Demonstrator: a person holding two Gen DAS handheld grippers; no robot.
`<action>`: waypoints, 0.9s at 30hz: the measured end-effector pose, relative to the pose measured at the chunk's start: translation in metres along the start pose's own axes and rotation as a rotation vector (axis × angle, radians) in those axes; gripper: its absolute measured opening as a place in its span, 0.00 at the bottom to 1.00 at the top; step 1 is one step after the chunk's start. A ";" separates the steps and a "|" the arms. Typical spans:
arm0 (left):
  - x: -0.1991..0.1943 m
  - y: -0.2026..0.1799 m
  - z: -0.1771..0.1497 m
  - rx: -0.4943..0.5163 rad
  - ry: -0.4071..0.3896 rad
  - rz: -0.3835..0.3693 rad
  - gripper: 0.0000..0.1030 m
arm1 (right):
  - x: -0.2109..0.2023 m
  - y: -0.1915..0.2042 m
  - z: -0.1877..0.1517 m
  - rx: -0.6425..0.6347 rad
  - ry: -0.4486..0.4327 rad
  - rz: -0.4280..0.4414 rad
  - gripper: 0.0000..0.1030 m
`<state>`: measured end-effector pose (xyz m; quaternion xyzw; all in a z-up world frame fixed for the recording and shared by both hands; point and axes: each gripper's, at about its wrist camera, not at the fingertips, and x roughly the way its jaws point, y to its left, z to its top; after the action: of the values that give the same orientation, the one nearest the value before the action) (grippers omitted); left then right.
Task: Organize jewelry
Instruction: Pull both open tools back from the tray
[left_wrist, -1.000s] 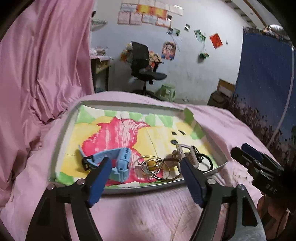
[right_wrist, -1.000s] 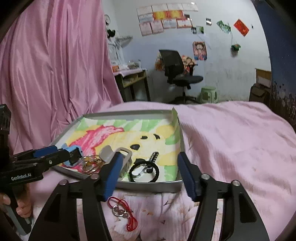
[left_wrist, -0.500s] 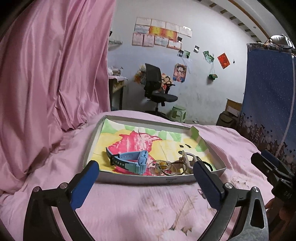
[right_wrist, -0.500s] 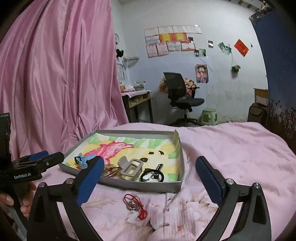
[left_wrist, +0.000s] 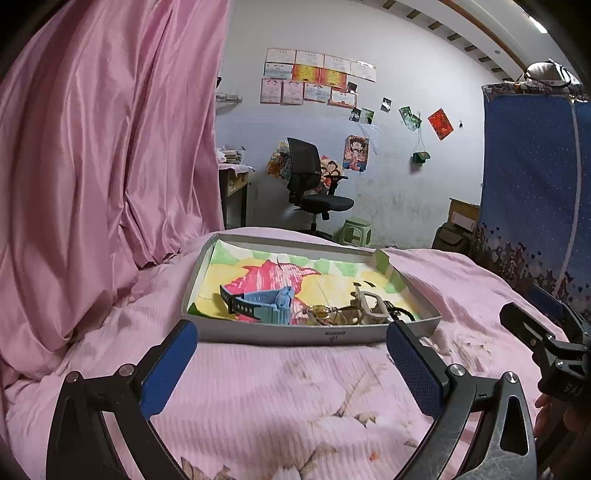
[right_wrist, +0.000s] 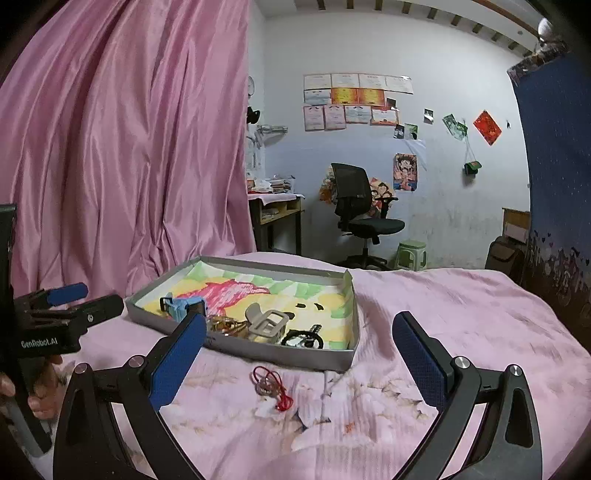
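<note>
Both tools, left (left_wrist: 291, 363) and right (right_wrist: 299, 354), backed off gaping from the jewelry-cluttered grey tray (right_wrist: 295, 356).

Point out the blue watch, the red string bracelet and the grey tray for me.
blue watch (left_wrist: 271, 304): left wrist view, on the light blue strap by the case.
red string bracelet (right_wrist: 271, 384): right wrist view, on the red loops lying on the pink blanket.
grey tray (right_wrist: 295, 356): right wrist view, on its near outer wall.
</note>
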<state>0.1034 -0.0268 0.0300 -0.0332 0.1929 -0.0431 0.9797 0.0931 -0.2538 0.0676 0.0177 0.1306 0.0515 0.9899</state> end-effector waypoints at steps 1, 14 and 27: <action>-0.001 0.000 -0.002 0.003 0.004 0.000 1.00 | -0.002 0.001 -0.001 -0.007 0.002 0.000 0.96; 0.015 -0.004 -0.012 0.020 0.129 -0.011 1.00 | 0.007 -0.011 -0.015 -0.056 0.127 0.002 0.96; 0.045 -0.012 -0.019 0.033 0.274 -0.103 0.94 | 0.037 -0.016 -0.033 -0.049 0.314 0.058 0.61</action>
<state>0.1369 -0.0441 -0.0039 -0.0209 0.3223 -0.1006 0.9411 0.1217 -0.2646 0.0254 -0.0110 0.2820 0.0853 0.9556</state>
